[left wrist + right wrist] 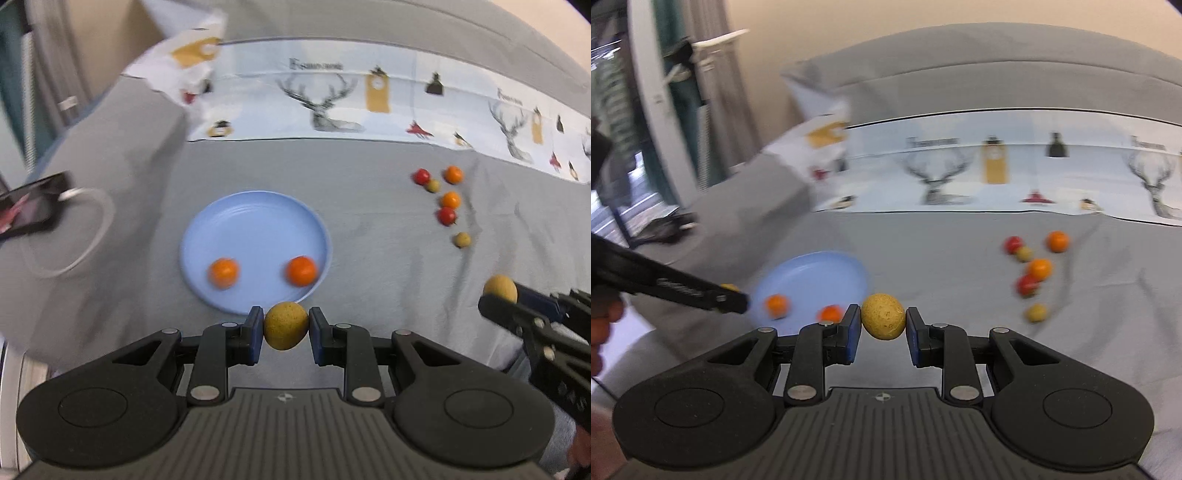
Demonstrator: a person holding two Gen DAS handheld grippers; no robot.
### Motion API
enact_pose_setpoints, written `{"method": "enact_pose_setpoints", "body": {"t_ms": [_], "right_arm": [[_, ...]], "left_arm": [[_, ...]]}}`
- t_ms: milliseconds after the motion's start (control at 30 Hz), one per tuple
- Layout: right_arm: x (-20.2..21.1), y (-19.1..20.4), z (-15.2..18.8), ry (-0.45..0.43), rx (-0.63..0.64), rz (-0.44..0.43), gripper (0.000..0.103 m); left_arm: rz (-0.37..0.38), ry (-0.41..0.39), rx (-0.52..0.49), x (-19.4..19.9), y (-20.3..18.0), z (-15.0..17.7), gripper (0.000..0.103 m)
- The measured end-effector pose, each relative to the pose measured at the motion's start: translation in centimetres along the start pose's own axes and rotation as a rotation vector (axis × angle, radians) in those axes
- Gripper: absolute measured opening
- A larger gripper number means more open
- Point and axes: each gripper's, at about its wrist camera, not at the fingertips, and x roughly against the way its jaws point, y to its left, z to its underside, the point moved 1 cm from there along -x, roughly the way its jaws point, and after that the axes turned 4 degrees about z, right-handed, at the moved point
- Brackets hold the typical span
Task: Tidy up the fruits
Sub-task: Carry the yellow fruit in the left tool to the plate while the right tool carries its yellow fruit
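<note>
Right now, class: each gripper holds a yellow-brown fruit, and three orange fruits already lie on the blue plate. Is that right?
Not quite. The blue plate holds two orange fruits, not three; the left wrist view shows it. The rest stands: the left gripper and the right gripper each hold a yellow-brown fruit.

The phone (31,206) is cut off at the frame edge, its screen too blurred to read.

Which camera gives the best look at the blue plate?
The left wrist view: the whole blue plate shows, nearly round, with both orange fruits on it. In the right wrist view the plate is seen blurred at a low angle, its left edge hidden by the left claw.
</note>
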Motion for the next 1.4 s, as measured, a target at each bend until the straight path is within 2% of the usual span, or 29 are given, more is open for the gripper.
{"method": "enact_pose_setpoints", "body": {"t_ms": [233, 400, 667, 1400], "right_arm": [[3.3, 6.7, 0.8, -0.003, 0.109, -0.059, 0.028], [4.2, 8.5, 1.6, 0.023, 0.128, -0.066, 0.027], [4.8, 8.8, 1.8, 0.024, 0.144, -0.049, 0.027], [4.1, 8.4, 2.0, 0.036, 0.130, -0.050, 0.027]], "left_arm": [[0.021, -0.045, 0.040, 3.4, 2.3, 3.6, 0.029], [0.036, -0.085, 0.063, 4.9, 2.7, 4.2, 0.029], [0.041, -0.125, 0.071, 6.1, 2.5, 4.6, 0.029], [0.042, -0.098, 0.068, 4.8, 2.8, 4.3, 0.029]]}}
